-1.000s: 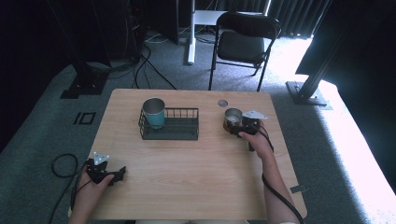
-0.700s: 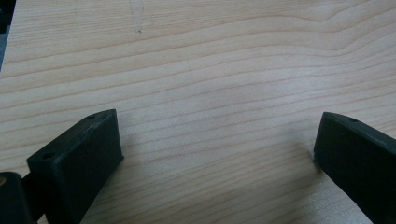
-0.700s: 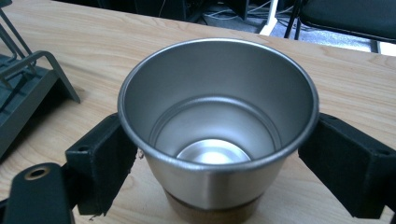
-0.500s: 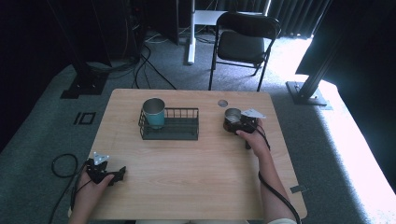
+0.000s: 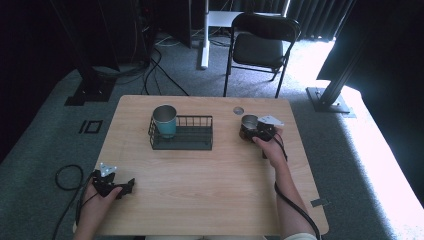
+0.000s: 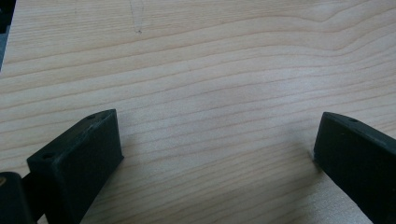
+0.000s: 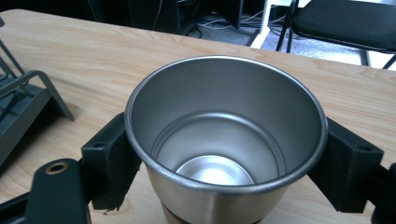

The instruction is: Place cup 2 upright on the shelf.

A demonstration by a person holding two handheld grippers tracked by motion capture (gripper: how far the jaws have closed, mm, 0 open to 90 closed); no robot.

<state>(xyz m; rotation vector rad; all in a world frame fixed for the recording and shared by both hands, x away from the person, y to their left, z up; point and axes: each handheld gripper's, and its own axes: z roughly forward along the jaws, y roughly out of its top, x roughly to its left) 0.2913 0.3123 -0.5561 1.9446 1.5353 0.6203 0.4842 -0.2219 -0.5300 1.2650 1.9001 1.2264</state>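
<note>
- The right hand (image 5: 271, 150) reaches forward over the right part of the bench (image 5: 210, 200), forearm stretched along its right side, holding the right gripper (image 5: 252, 131) level with the bench top.
- The right gripper has its jaws pressed on both sides of a steel cup (image 7: 224, 144), which stands upright and empty on the bench, right of the wire basket (image 5: 187, 135).
- The left hand (image 5: 97, 197) rests at the near left corner of the bench, and the left gripper (image 5: 122, 187) lies low over the wood, pointing right.
- In the left gripper view its jaws stand wide apart with only bare wood grain between them.
- A teal cup (image 5: 165, 121) stands upright in the left end of the wire basket, well apart from the steel cup.
- A small round disc (image 5: 238, 110) lies on the bench just beyond the steel cup.
- A black folding chair (image 5: 260, 47) stands on the carpet beyond the far edge of the bench.
</note>
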